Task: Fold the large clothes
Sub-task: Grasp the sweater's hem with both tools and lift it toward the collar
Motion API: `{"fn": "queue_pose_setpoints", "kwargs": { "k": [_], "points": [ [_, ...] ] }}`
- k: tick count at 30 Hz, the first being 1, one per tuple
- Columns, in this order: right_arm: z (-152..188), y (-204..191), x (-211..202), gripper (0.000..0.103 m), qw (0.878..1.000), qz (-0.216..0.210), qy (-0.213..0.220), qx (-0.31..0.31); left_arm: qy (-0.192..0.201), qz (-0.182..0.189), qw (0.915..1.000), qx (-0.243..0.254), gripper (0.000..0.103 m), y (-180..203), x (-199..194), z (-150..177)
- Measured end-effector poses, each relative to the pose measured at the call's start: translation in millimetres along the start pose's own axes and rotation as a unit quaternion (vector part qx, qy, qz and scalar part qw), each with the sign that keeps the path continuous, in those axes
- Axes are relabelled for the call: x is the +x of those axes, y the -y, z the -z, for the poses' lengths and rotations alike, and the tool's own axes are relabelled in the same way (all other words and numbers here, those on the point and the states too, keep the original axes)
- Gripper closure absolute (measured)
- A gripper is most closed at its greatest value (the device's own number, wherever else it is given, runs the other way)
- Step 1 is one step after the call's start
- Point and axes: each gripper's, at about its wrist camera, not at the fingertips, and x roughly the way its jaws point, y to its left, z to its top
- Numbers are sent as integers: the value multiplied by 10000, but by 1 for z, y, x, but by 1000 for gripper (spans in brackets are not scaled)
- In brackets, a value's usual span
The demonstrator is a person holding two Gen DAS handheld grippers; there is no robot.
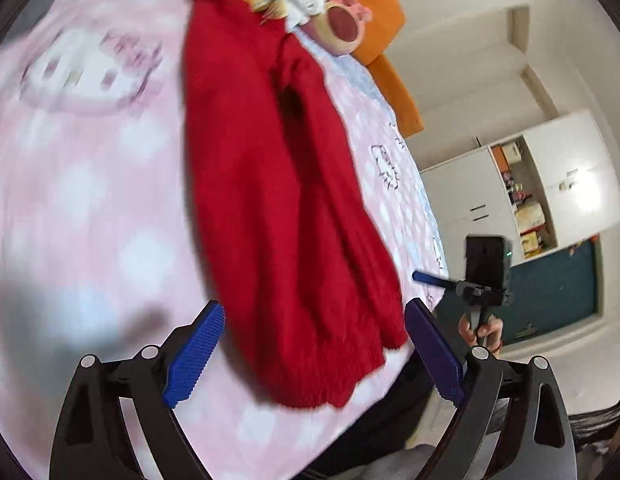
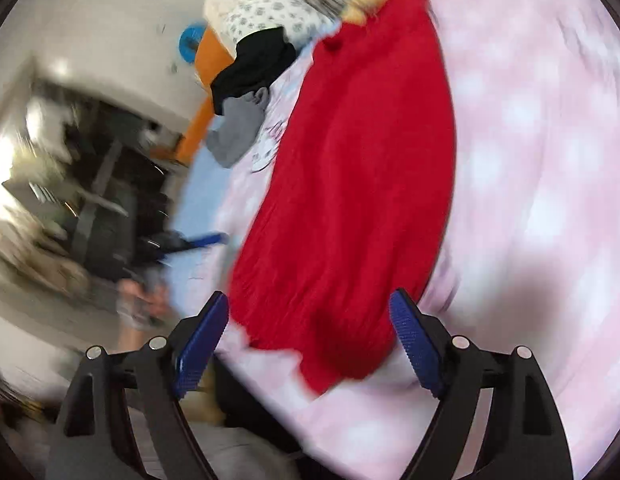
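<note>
Blue-padded fingers of the left gripper and the right gripper stand spread, gripping nothing, the red sweater lying on the pink bedspread just beyond both, its long axis running up-frame; only the right view shows black and grey clothes at upper left.

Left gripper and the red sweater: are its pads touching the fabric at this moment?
Apart. In the left wrist view, the left gripper stands open, both pads clear of the red sweater.

Red sweater on pink white-spotted bedcover.
</note>
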Motion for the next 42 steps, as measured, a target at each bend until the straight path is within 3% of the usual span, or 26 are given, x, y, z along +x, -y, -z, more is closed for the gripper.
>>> {"fn": "queue_pose_setpoints", "kwargs": {
  "k": [3, 6, 10, 14, 19, 22, 25, 26, 27, 28, 30, 34, 37, 42],
  "points": [
    [16, 19, 9, 21, 9983, -3, -131, 575, -101, 461, 9960, -755, 10, -27, 14, 16],
    [22, 29, 20, 21, 9952, -2, -231, 946, -118, 514, 9918, -1166, 10, -40, 21, 37],
    [21, 29, 33, 20, 9930, -40, -327, 1132, -198, 663, 9903, -1203, 10, -35, 38, 52],
    [17, 30, 48, 15, 9890, -341, -435, 1372, -333, 609, 9928, -979, 9, -16, 57, 58],
    [10, 29, 60, 14, 9890, -60, -496, 1392, -384, 463, 9943, -883, 7, -5, 74, 58],
    [12, 31, 68, 13, 9891, 130, -564, 1354, -406, 563, 9927, -989, 7, -5, 74, 55],
    [9, 25, 70, 33, 9900, 129, -508, 1307, -458, 631, 9915, -1039, 7, -7, 75, 51],
    [10, 26, 70, 37, 9900, 163, -490, 1316, -458, 738, 9900, -1107, 13, -7, 76, 50],
    [13, 29, 67, 49, 9899, 171, -474, 1323, -447, 835, 9881, -1209, 29, -9, 76, 48],
    [14, 33, 64, 55, 9893, 164, -459, 1378, -445, 1004, 9842, -1389, 36, -16, 75, 47],
    [18, 45, 56, 62, 9825, -184, -405, 1808, -469, 1491, 9709, -1812, 49, -30, 72, 42],
    [13, 36, 49, 68, 9783, -551, -370, 1960, -555, 1674, 9678, -1797, 57, -21, 72, 33],
    [-4, 16, 42, 70, 9799, -781, -332, 1806, -544, 1962, 9609, -1879, 59, -9, 66, 20],
    [-52, -13, 24, 71, 9817, -1149, -30, 1518, -271, 2257, 9604, -1608, 59, 23, 41, -33]
  ]
}}
